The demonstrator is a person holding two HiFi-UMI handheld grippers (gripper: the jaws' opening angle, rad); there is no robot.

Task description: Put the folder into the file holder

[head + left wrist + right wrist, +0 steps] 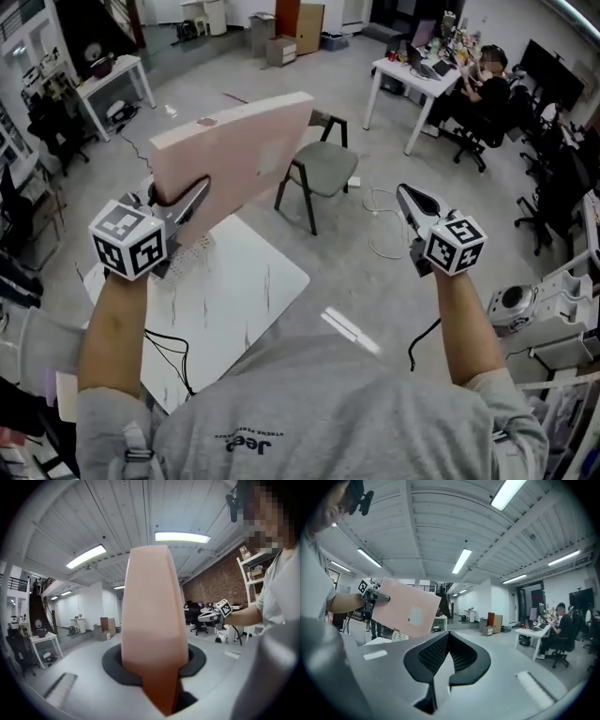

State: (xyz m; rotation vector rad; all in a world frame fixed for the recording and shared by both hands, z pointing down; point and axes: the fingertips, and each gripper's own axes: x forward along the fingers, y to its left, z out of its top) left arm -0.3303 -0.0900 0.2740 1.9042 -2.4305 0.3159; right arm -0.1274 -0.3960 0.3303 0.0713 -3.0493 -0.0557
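Folder (239,150) in left claw (190,199), aloft

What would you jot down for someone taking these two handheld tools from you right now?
Left tool: shut on the pink folder, held up in the air above the white table.
Right tool: shut, empty, off to the side.
A white mesh thing on the table under the folder is probably the file holder; it is hard to be sure.
Done: folder picked up.
Left: slide the folder into the holder, then release.
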